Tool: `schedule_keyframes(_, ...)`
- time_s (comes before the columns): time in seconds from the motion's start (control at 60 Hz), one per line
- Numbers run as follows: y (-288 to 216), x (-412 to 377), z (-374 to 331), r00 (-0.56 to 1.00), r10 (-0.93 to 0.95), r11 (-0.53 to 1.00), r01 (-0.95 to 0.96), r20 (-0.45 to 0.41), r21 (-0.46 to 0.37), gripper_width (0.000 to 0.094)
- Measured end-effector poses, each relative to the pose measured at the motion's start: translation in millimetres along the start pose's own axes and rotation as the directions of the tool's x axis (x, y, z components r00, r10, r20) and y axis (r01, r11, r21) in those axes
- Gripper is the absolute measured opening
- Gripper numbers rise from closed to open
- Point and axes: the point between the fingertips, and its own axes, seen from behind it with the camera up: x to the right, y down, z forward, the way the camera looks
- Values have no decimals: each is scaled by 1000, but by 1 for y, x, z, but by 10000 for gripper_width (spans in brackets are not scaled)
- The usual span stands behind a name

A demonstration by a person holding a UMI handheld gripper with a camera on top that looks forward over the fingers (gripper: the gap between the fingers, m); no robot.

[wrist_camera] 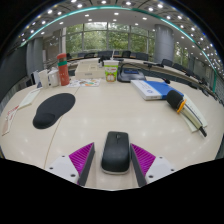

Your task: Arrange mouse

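— What did the fingers of the gripper (115, 160) have between them?

— A black mouse (116, 152), lying lengthwise on the pale table (100, 115). One magenta pad (82, 156) stood at its left flank and the other pad (143, 157) at its right. The fingers were set narrow around it, close to both sides, but whether they actually pressed on it could not be told; the mouse seemed to rest on the tabletop.

— And just beyond the fingers?

— Ahead and to the left lay a dark, rounded mouse pad (53, 109), well apart from the mouse. Some white sheets (12, 115) lay near that pad, further left.

— What was off to the right?

— A black and yellow object (177, 100) sat on the table, with a long pale item (193, 118) beside it. A little farther on lay a blue and white book (151, 89).

— And at the far end?

— A red bottle (63, 70) stood upright among boxes (45, 78) at the left. A small container with a green band (111, 71) stood near the middle of the far edge. Behind all that ran large windows (105, 40), and rows of lights (110, 8) crossed the ceiling.
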Motion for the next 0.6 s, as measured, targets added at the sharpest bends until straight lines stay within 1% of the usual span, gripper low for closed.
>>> schedule_keyframes(0.05,-2,0,3,1000,9,1000,-9,-1,-2,616)
schedule_keyframes(0.117,-4,5,6,1000,15,1000,-15,-21,-7,481)
schedule_keyframes(0.183,-4,5,6,1000,16,1000,-17,-13,-12,456)
schedule_keyframes(0.35,-4,5,7,1000,8,999,-9,-23,-39,335)
schedule_keyframes(0.45,-15,2,3,999,-6,999,5,-44,-43,322)
schedule_keyframes(0.533,-54,-9,-7,998,-2,1000,3,-66,7,324)
schedule_keyframes(0.6,-98,-29,-16,998,21,998,-17,-60,64,322)
